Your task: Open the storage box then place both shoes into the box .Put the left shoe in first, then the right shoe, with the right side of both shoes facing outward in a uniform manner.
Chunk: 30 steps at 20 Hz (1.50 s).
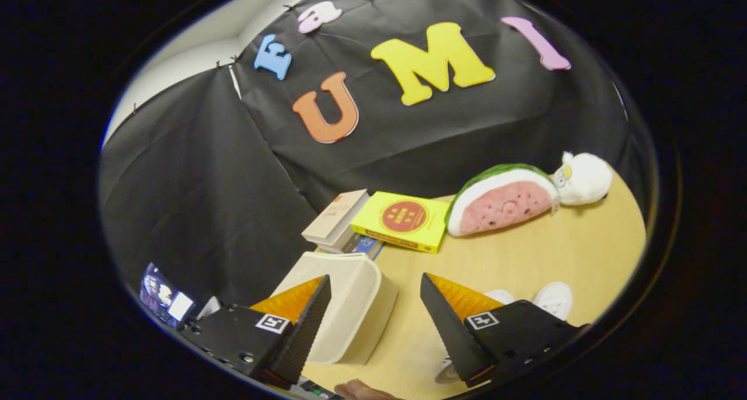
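The task looks hardly begun. The gripper (373, 306) has its fingers spread wide, holding nothing. The cream storage box (344, 306), lid closed, sits lower centre on the tabletop (554, 248). White shoes (551, 299) lie lower right, not yet packed.

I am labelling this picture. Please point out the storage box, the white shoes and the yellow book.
storage box (350, 306): gripper view, its cream side wall, just beyond the open jaws.
white shoes (554, 299): gripper view, the toe showing behind one finger.
yellow book (404, 220): gripper view, its cover.
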Motion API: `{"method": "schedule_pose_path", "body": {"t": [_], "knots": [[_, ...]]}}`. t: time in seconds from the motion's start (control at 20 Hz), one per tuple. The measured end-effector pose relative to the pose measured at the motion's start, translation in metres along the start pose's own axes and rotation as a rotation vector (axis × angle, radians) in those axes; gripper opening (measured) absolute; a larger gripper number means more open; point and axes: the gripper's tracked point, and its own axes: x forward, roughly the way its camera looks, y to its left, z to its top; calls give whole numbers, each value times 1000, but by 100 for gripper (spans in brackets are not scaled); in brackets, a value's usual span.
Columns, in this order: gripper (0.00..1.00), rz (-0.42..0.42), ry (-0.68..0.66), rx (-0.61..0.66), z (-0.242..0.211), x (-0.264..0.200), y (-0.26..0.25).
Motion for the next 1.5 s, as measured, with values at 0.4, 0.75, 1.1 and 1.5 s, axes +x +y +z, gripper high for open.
{"method": "schedule_pose_path", "body": {"t": [0.4, 0.75, 1.1, 1.5], "knots": [[94, 367, 336, 261, -52, 59, 25], [93, 518, 494, 482, -76, 97, 20], [61, 623, 556, 551, -80, 94, 30], [11, 546, 560, 487, -82, 79, 34]]}}
